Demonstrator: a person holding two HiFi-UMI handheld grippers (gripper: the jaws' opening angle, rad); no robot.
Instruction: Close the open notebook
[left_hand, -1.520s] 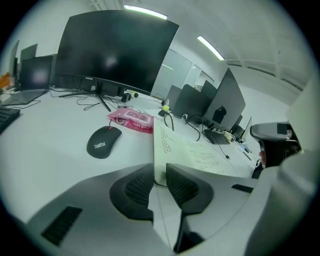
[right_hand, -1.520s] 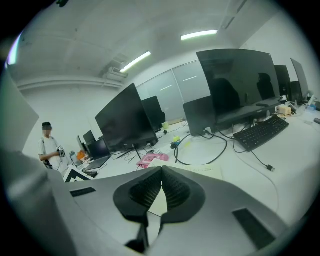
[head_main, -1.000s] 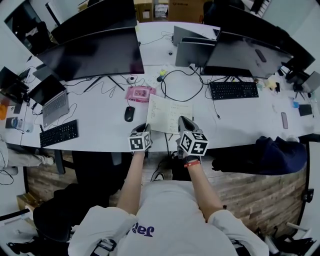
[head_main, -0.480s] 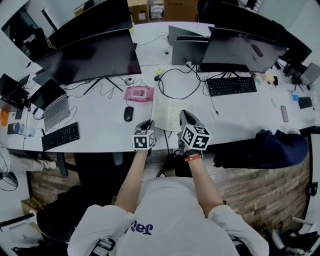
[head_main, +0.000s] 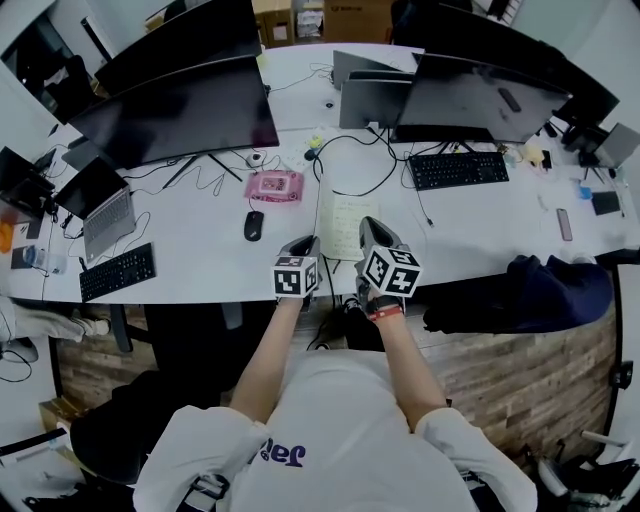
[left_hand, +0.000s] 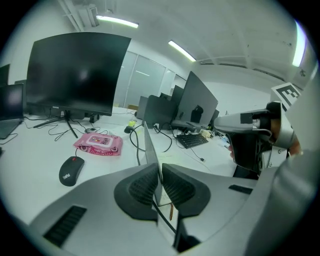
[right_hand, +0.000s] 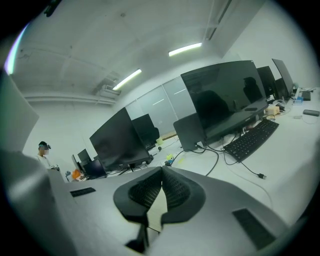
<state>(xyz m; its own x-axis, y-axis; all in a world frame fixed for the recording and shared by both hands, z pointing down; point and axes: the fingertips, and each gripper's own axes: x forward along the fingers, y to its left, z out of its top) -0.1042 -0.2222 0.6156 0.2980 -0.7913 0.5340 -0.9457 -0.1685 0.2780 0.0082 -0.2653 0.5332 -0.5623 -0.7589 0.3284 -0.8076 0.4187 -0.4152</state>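
Head view: half-folded notebook (head_main: 347, 222) at the desk's (head_main: 200, 250) near edge, left gripper (head_main: 305, 245) and right gripper (head_main: 372, 235) flanking it. Left gripper view: jaws, just closing, clamp the upright cover (left_hand: 149, 145). Right gripper view: jaws together, empty. Mid-close — next, I judge, swing the cover over and down.

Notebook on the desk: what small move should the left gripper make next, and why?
Probably carry the left gripper over to the right in the head view and lower it, so the cover folds down onto the rest of the notebook. Its jaws have just been closing and now pinch the cover, which stands nearly upright, so the notebook looks only half closed.
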